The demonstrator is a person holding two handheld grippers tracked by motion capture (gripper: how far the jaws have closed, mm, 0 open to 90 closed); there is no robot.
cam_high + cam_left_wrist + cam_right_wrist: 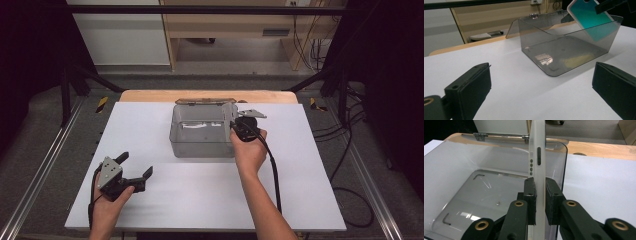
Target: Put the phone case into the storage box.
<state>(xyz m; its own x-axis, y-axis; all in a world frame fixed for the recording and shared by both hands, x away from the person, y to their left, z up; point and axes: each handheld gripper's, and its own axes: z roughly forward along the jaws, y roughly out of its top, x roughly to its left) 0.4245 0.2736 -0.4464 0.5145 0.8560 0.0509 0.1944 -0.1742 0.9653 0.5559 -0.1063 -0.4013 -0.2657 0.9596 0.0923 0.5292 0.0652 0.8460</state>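
Note:
A clear grey plastic box (200,145) stands open at the back middle of the white table, its hinged lid (205,101) folded back. My right gripper (234,125) is at the box's right wall, shut on a phone in a white case (537,157) with a teal back (590,18). The phone is held edge-on and tilted over the box's inside (474,170), between the pads (530,192) of my right gripper (540,195). My left gripper (135,165) rests at the front left of the table, jaws wide open and holding nothing (541,92), facing the box (564,50).
The white tabletop (165,205) has bare room in front of and beside the box. A wooden strip (150,95) runs along the far edge. Metal rails (45,165) flank the table, and black cables (350,150) lie on the floor at right.

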